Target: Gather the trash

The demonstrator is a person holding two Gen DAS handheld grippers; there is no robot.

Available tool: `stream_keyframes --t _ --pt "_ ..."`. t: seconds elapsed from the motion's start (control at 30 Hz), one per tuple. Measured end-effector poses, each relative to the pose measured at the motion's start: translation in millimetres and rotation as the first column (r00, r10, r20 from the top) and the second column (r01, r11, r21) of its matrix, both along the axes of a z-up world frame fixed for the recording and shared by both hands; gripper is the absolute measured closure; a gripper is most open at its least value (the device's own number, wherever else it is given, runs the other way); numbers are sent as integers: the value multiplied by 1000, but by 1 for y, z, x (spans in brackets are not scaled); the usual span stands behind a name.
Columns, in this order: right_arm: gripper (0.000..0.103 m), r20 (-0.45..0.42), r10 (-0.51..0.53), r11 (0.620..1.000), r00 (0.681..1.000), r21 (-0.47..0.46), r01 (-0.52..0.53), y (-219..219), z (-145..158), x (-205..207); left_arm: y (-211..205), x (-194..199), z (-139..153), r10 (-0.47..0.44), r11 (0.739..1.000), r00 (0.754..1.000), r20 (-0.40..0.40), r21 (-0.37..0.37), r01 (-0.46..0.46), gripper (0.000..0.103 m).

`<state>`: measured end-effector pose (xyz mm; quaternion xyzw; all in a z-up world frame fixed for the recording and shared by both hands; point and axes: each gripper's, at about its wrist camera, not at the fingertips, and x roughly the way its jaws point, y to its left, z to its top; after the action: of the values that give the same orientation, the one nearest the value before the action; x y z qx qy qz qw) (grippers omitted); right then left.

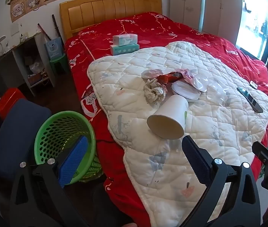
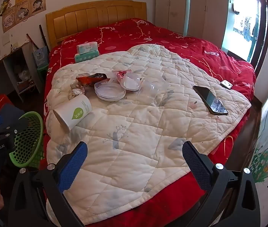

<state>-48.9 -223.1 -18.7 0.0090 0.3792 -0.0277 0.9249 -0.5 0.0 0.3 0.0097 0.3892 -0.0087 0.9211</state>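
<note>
Bedroom, white quilt (image 2: 134, 132) over red bed: tipped paper cup (image 1: 169, 118) just ahead of the wide-open, empty left gripper (image 1: 134, 160), probably light and crushable, best pinched gently across its wall; right gripper (image 2: 134, 162) equally wide, green basket (image 1: 65, 141) low-left.

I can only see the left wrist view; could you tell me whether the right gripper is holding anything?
Observer: No, the right gripper has its jaws open and empty over the white quilt.
Operator: Thank you. Is the phone intact?
Observer: No, its screen is cracked at the near end.
Operator: Is there any trash I might miss?
Observer: Yes, a clear plastic cup appears to lie on its side, right of the shallow round dish.
</note>
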Motion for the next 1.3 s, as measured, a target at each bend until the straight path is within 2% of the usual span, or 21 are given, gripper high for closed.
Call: stream_keyframes --t 0.8,1.3 --pt "6 -4 -3 1000 1000 1 3 0 3 -1 -2 0 -1 -6 1000 1000 -12 -10 6 5" --pt "6 5 -3 1000 1000 0 3 -3 5 -6 -2 -10 6 3 1000 1000 16 -9 -3 5"
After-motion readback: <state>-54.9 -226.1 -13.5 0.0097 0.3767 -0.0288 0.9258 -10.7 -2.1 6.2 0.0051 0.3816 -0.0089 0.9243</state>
